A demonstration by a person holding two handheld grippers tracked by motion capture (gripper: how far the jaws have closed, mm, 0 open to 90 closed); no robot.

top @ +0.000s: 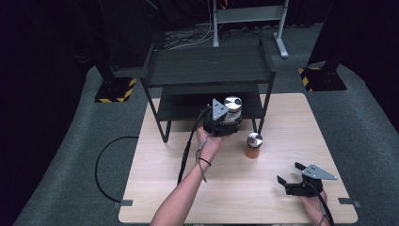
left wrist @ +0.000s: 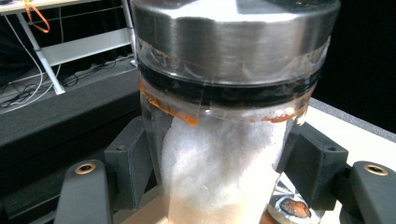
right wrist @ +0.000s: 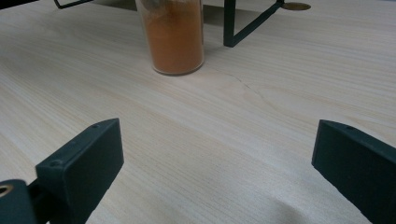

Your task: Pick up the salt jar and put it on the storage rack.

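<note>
The left gripper [top: 225, 123] pinches a glass jar of white powder [left wrist: 219, 158] with a steel lid, its jaws pressed on both sides of the glass below the lid. In the high view this jar [top: 231, 109] is held at the front edge of the black shelf rack [top: 207, 66], toward twelve o'clock on the table [top: 155, 188]. I judge the grip is kept low on the body so the jar stays upright while it goes to the lower shelf. A second jar with orange powder [top: 253, 145] stands near, at about four o'clock from the held one. The right gripper [top: 298, 181] rests at five o'clock on the table with jaws spread wide, holding nothing, probably waiting for the orange jar [right wrist: 173, 39].
</note>
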